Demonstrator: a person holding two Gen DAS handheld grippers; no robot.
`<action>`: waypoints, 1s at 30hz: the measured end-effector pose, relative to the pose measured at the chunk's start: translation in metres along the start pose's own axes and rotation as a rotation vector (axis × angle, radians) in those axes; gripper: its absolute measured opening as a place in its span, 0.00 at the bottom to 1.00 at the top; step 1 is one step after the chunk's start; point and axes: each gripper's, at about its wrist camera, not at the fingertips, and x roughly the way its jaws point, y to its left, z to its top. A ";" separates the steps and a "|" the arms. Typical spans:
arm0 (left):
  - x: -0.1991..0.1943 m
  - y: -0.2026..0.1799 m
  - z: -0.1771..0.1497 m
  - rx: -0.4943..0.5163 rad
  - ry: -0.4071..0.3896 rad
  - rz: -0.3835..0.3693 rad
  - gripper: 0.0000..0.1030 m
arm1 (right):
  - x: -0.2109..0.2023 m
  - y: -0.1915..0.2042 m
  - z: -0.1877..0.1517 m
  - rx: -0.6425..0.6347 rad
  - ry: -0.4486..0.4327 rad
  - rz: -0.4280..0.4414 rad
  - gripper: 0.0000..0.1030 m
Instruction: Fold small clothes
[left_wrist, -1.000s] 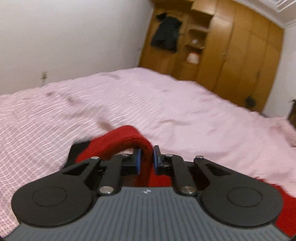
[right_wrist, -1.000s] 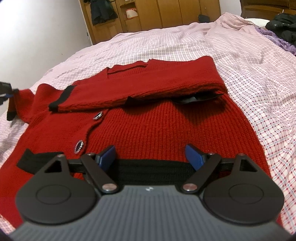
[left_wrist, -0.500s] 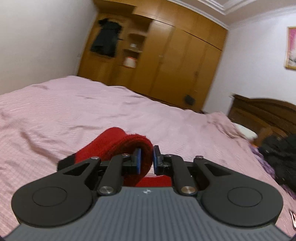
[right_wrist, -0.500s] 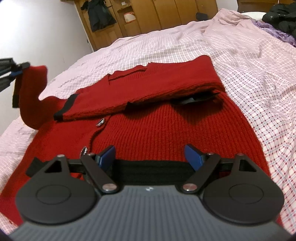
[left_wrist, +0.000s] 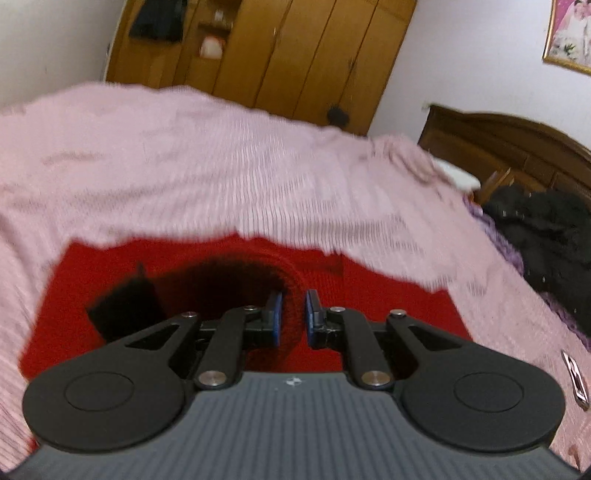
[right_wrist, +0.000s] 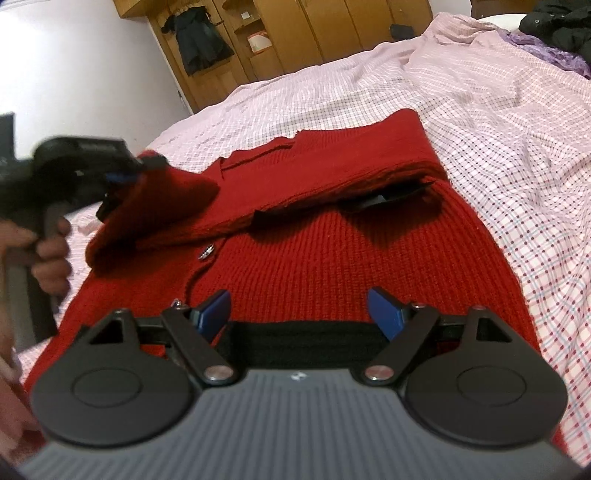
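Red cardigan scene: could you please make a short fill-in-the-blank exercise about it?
1. The left hand-held gripper is shut on the cardigan's ____.
2. The right hand-held gripper hovers over the black hem with its jaws ____.
3. The red cardigan lies on a ____ with a pink checked sheet.

Missing words: sleeve; open; bed

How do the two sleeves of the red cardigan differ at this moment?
The left sleeve is lifted off the cardigan, pinched in the left gripper; the right sleeve lies flat, already folded across the chest. Nothing holds the right sleeve: the right gripper is open near the black hem. Both sleeves are the same red knit.
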 end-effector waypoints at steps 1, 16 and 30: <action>0.005 0.007 -0.003 0.000 0.020 -0.001 0.15 | 0.000 0.000 0.000 0.001 -0.001 0.001 0.80; -0.012 0.017 -0.029 -0.003 0.217 0.121 0.58 | -0.004 -0.003 -0.004 -0.003 -0.014 0.003 0.80; -0.069 0.034 -0.043 0.055 0.234 0.283 0.62 | -0.003 0.007 -0.001 -0.019 -0.001 -0.030 0.80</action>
